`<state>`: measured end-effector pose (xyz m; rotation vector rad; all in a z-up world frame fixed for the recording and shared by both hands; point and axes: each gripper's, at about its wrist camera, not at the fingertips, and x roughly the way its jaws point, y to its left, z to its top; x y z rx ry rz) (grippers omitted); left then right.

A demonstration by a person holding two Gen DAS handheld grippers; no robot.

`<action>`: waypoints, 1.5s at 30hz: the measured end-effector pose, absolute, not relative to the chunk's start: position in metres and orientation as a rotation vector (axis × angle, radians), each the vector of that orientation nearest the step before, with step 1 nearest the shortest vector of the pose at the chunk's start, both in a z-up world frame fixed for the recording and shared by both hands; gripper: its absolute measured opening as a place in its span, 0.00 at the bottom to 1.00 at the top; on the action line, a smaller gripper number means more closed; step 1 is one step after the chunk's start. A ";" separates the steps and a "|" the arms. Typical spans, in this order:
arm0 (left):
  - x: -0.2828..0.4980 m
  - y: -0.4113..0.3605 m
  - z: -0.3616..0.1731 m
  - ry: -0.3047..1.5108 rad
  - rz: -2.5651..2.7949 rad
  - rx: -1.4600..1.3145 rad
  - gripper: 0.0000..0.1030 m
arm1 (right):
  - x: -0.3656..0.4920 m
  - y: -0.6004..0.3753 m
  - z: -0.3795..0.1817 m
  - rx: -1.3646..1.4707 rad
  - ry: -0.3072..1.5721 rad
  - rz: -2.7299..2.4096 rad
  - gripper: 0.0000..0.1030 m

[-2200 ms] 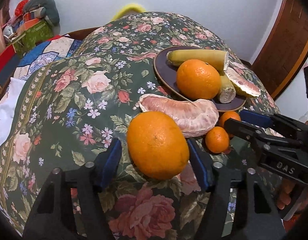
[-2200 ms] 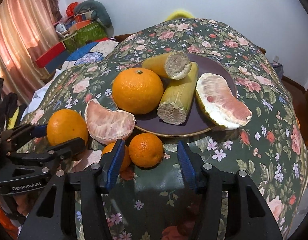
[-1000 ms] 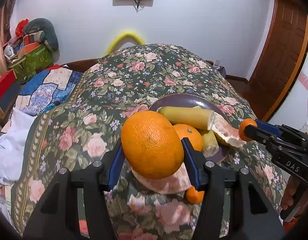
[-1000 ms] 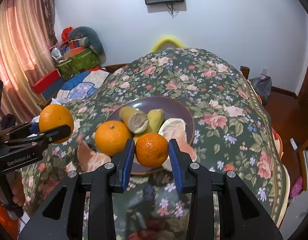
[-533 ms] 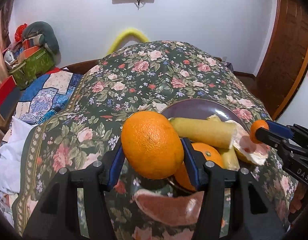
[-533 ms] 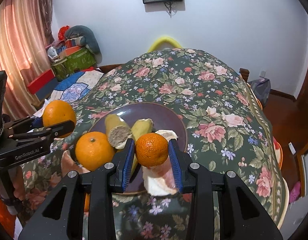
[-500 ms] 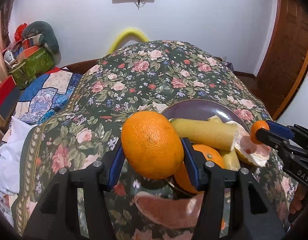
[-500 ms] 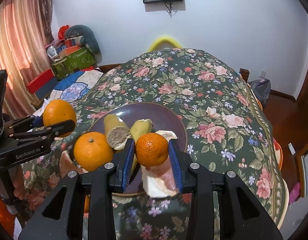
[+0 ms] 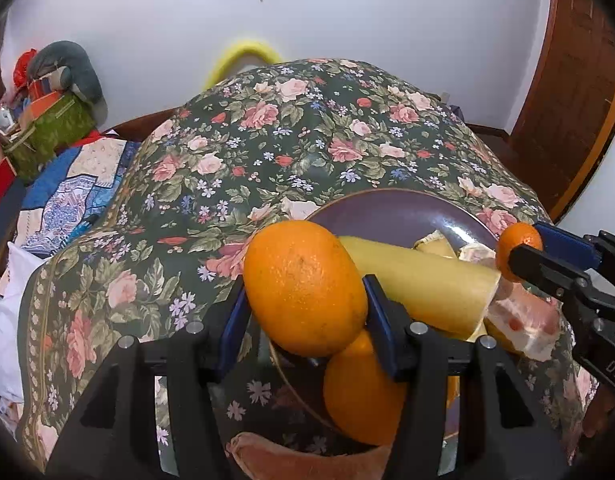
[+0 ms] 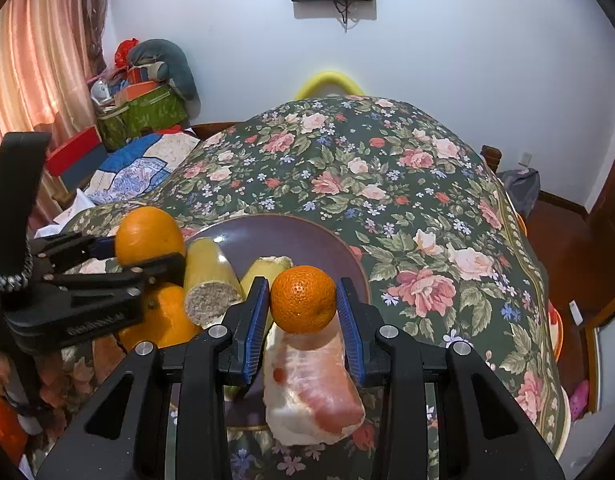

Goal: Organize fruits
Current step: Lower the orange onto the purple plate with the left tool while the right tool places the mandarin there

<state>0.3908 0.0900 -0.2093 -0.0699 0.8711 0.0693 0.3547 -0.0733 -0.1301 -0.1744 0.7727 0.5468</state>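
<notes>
above the plate (image 9: 391,216) rim, my left gripper (image 9: 305,304) clamps the large orange (image 9: 303,284); my right gripper (image 10: 303,312) clamps the small mandarin (image 10: 303,298) over the pomelo piece (image 10: 315,384); plate's far half is bare.

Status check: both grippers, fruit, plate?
Left gripper shut on large orange. Right gripper shut on mandarin. Both above purple plate, already crowded.

tablecloth (image 10: 407,184): floral cloth | plate (image 10: 307,236): glossy purple | large orange (image 9: 303,286): dimpled peel
</notes>
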 end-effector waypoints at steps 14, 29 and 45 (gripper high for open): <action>0.393 0.089 -0.203 0.883 0.045 -0.068 0.65 | 0.383 -0.069 -0.140 -0.161 0.824 0.541 0.31; 0.379 0.105 -0.191 0.835 0.088 -0.085 0.66 | 0.393 -0.055 -0.148 -0.183 0.849 0.535 0.34; 0.342 0.106 -0.175 0.822 0.092 -0.105 0.66 | 0.354 -0.068 -0.115 -0.170 0.787 0.548 0.40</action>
